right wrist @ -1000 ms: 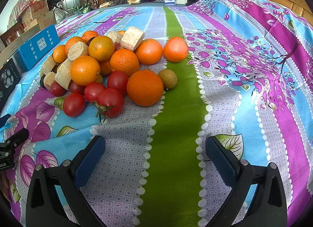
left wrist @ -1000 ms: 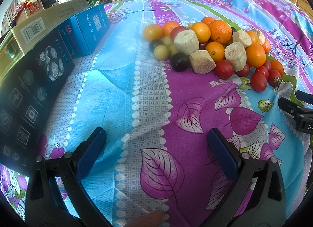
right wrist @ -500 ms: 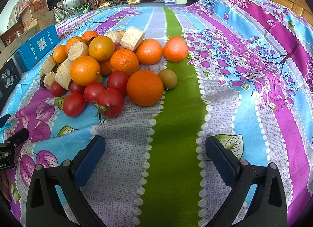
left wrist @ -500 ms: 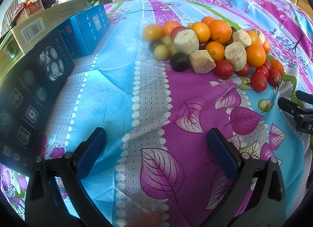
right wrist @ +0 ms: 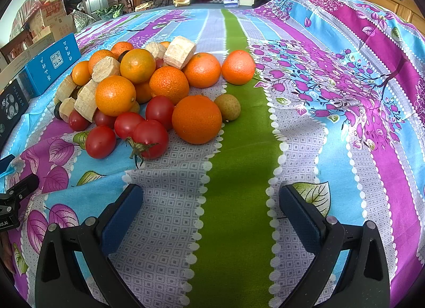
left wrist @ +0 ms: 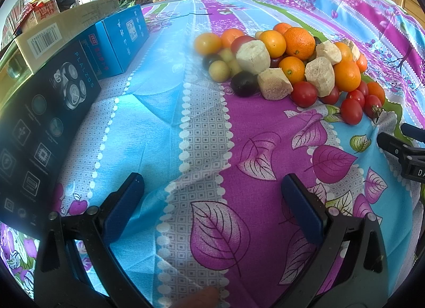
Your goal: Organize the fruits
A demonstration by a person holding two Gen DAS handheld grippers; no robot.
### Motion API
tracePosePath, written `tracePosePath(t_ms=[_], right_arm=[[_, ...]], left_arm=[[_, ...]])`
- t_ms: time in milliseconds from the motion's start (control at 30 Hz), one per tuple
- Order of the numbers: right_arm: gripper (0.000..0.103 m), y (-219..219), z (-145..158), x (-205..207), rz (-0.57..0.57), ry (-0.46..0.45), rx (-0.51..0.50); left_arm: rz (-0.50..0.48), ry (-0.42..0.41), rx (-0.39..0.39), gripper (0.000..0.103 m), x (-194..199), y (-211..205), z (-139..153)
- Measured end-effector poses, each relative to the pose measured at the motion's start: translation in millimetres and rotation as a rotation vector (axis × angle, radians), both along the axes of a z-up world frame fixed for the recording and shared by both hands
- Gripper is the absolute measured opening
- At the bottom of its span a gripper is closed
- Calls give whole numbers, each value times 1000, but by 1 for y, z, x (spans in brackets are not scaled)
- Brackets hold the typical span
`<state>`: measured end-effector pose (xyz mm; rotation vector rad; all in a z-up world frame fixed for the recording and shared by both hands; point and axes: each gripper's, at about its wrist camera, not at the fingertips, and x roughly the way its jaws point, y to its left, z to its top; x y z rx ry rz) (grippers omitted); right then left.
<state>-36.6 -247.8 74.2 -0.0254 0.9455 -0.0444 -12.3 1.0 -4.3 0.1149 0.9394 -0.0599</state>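
Floral tablecloth (right wrist: pixel 305 132): both grippers' jaws wide apart, empty, near fruit pile (right wrist: pixel 148 90).

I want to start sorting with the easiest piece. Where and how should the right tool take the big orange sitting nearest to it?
Grip the big orange across its widest middle, coming from the near side, probably slightly from above. Its front faces bare cloth, so the open right tool has room. Watch the stemmed tomato and the small brownish fruit close at its sides.

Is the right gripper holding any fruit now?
No, the right gripper is open and empty, with the orange lying ahead of it.
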Motion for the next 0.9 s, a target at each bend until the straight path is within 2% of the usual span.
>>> tracePosePath(t_ms=[400, 533, 567, 600, 667, 700, 767, 833, 900], right_arm=[[103, 0, 0, 0, 0, 0, 0], [103, 0, 0, 0, 0, 0, 0], [103, 0, 0, 0, 0, 0, 0], [103, 0, 0, 0, 0, 0, 0], [103, 0, 0, 0, 0, 0, 0], [103, 0, 0, 0, 0, 0, 0], [103, 0, 0, 0, 0, 0, 0], [103, 0, 0, 0, 0, -1, 0], [103, 0, 0, 0, 0, 0, 0]], left_arm=[[1, 15, -6, 103, 2, 1, 0], [-25, 53, -66, 99, 9, 6, 8], [-50, 46, -93, 87, 10, 7, 13], [-75, 39, -113, 82, 12, 6, 18], [-70, 27, -155, 78, 19, 5, 25], [-67, 23, -199, 69, 25, 6, 29], [-67, 41, -289, 61, 39, 3, 32], [-85, 67, -314, 59, 52, -6, 27], [-110, 107, -320, 40, 67, -18, 16]])
